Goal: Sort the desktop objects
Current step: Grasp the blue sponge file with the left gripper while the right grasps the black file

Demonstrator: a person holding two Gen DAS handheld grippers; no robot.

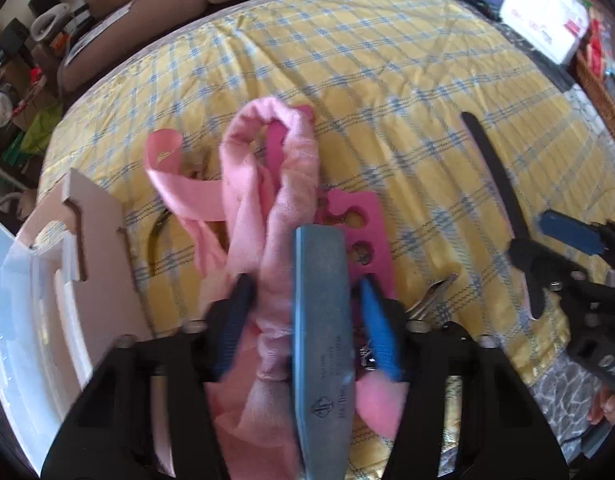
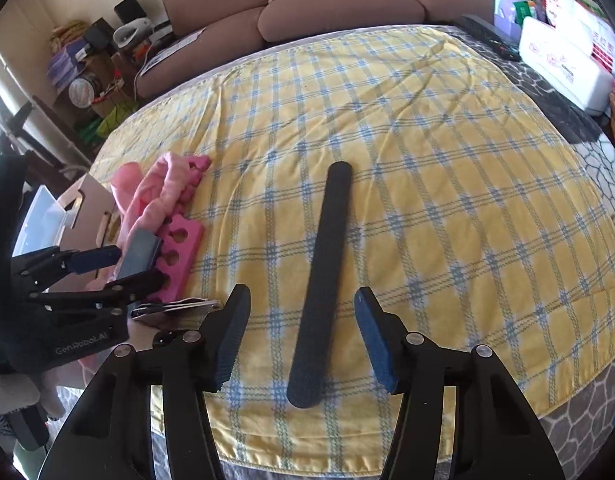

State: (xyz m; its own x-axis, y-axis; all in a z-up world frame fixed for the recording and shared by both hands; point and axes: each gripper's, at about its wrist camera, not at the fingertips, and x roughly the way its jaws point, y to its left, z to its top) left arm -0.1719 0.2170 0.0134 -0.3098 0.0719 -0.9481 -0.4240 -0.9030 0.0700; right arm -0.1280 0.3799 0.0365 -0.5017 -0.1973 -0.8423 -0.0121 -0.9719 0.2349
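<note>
My left gripper [image 1: 303, 300] points down over a pile on the yellow checked cloth [image 1: 387, 80]. Its blue pads hold a blue-grey buffer block [image 1: 321, 320], with a pink fabric headband [image 1: 263, 184] bunched against the left pad. The right wrist view shows the same grip, the left gripper [image 2: 133, 267] flanking the block [image 2: 141, 250]. A pink foam toe separator [image 1: 363, 228] lies under the block. My right gripper [image 2: 302, 294] stands open astride a long black nail file [image 2: 323, 272] without touching it. The left wrist view shows the right gripper [image 1: 547, 256] at the file's [image 1: 495, 176] near end.
Small metal nail tools [image 2: 175, 306] lie just right of the pile. A clear plastic box [image 1: 11, 312] and a notched pale board [image 1: 95, 240] stand at the table's left edge. White cartons [image 2: 567, 64] and a basket line the far right. A sofa [image 2: 307, 4] sits behind.
</note>
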